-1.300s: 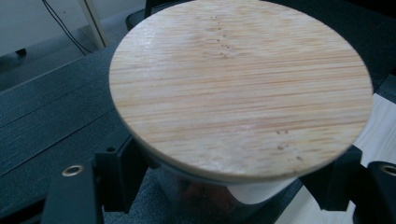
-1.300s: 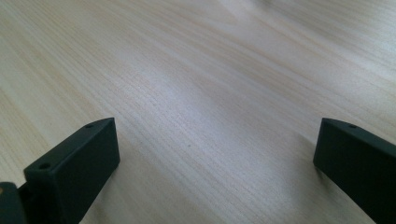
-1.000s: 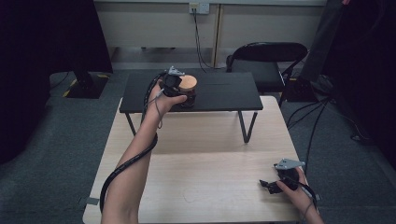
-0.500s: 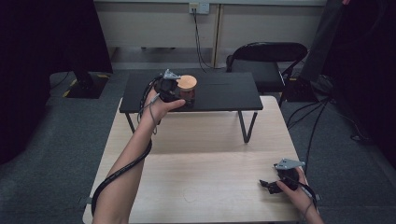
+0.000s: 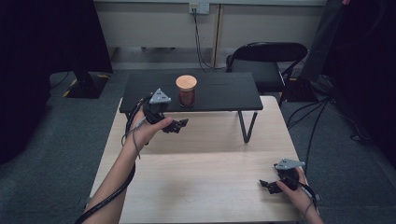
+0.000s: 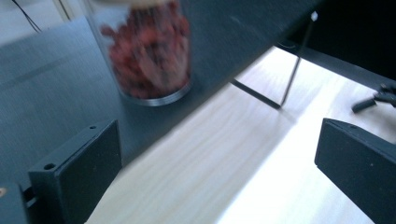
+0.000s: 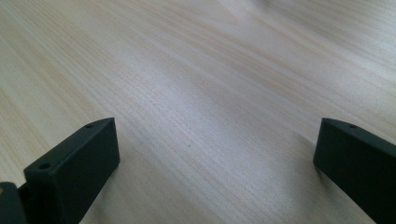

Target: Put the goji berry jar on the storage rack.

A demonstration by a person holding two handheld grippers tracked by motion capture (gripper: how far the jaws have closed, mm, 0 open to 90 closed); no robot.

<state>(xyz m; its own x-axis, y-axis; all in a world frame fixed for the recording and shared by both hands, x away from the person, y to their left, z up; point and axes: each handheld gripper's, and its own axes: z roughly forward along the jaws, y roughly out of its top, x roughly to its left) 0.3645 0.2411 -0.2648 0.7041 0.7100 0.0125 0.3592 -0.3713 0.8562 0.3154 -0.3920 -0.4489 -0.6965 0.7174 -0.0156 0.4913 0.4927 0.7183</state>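
Clear glass, a jar (image 5: 186, 92) with a round wooden lid stands upright on a low black shelf (image 5: 224, 93) at the far side of a pale wooden table (image 5: 196, 186). The left gripper (image 5: 180, 125) hangs just in front of the shelf, jaws spread wide and empty; the jar lies at about twelve o'clock from it, apart. The right gripper (image 5: 266, 185) rests near the table's near right corner, jaws also wide, far from the jar. The left is plainly the nearer.

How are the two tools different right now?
The left tool is held up near the jar on the black shelf; the right tool sits low over the wooden table, far from the jar. The left tool points right, the right tool left. Both are open and empty.
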